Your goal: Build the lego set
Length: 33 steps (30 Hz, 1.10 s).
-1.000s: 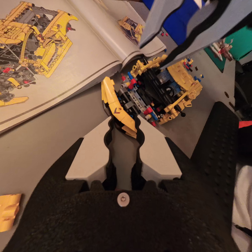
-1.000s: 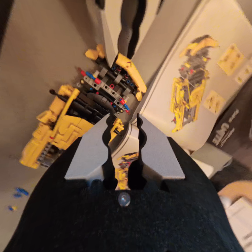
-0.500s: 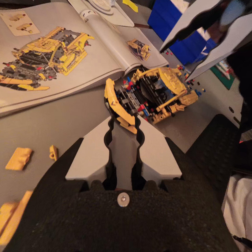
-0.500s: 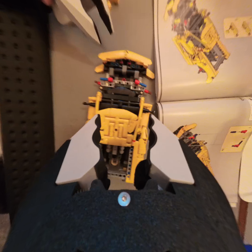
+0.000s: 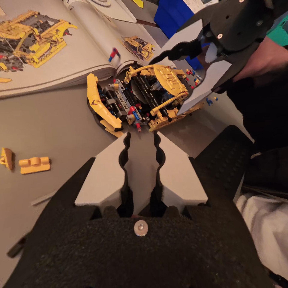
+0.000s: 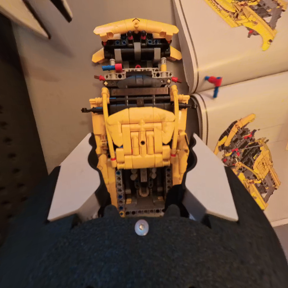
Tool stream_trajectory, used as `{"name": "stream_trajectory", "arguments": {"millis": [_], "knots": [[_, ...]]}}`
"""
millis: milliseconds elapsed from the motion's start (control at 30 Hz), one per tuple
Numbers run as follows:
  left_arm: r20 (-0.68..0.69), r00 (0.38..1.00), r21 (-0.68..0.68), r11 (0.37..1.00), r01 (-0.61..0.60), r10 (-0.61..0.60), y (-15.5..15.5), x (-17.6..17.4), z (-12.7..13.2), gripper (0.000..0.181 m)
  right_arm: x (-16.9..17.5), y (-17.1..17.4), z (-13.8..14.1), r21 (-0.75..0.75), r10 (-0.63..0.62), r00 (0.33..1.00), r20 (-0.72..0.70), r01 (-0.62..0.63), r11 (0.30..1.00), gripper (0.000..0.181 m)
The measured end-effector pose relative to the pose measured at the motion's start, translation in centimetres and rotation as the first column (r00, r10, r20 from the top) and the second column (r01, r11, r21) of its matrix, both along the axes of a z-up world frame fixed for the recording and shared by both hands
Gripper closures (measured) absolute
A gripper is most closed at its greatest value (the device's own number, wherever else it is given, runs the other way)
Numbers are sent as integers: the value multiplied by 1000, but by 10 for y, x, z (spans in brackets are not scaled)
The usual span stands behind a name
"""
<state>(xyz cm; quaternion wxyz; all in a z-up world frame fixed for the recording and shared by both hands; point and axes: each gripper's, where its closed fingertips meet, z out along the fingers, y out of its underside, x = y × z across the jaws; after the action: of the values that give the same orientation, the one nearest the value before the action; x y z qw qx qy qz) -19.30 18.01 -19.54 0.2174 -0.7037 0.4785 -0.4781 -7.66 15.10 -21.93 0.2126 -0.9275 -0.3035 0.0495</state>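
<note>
Left wrist view first: the left gripper (image 5: 141, 134) sits at centre frame with its fingers spread and nothing between them, only bare grey table (image 5: 46, 124) showing through the gap. Just above its tips lies the yellow lego car (image 5: 140, 95), flat on the table, curved yellow bumper toward the left, black and grey beams in the middle, red and blue pins poking out near the gripper. Its tips stop just short of the model; I can't tell if the left tip grazes the yellow corner piece. Upper left, the open instruction booklet (image 5: 54, 51) spreads across the frame, and a small red and blue piece (image 5: 114, 53) rests on its page. At the left edge, two loose yellow parts (image 5: 35, 165) lie on the table. Upper right, the right gripper (image 5: 183, 87) comes in, a person's hand (image 5: 263, 60) wrapped round it, its fingers open wide and straddling the car's far end. Small red and blue bits (image 5: 190, 72) scatter beyond the car.

Now the right wrist view: the car (image 6: 140, 124) runs up the middle of the frame, bumper at top. The right gripper (image 6: 141, 137) has its fingers spread either side of the yellow rear body, close to its flanks; whether the pads actually touch is hard to tell in the blur. The booklet (image 6: 233, 54) fills the right side, the red and blue piece (image 6: 214, 82) on it. Upper left, the left gripper's tips (image 6: 46, 23) peek in.
</note>
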Motion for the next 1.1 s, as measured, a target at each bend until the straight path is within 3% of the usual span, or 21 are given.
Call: {"name": "stream_trajectory", "arguments": {"millis": [133,500,667,700,800,900,1000,1100], "knots": [[9,999,-93,995,-45,46,-7,-3,-1,150,-3,8,-1,-61,-4,1000,-31,2,998,85],[-7,994,-6,994,-113,113,28,-11,-1,150,-30,-12,3,-45,119,987,-108,-124,991,85],[-2,995,22,995,-102,102,33,-11,1,150,-21,3,25,8,145,976,-159,-146,989,79],[1,996,35,995,-94,94,32,-11,2,150,-16,12,31,40,152,977,-153,-147,988,92],[6,999,71,997,-40,40,24,-9,1,150,-25,22,54,74,227,924,-308,-215,974,104],[32,999,91,996,-4,2,17,-6,4,150,16,65,44,152,132,974,-184,-104,983,143],[60,998,81,997,12,-17,14,-2,9,150,32,83,16,96,99,991,-85,-91,991,137],[45,999,101,995,7,-12,17,-4,9,150,41,93,5,107,100,995,24,-102,989,140]]}}
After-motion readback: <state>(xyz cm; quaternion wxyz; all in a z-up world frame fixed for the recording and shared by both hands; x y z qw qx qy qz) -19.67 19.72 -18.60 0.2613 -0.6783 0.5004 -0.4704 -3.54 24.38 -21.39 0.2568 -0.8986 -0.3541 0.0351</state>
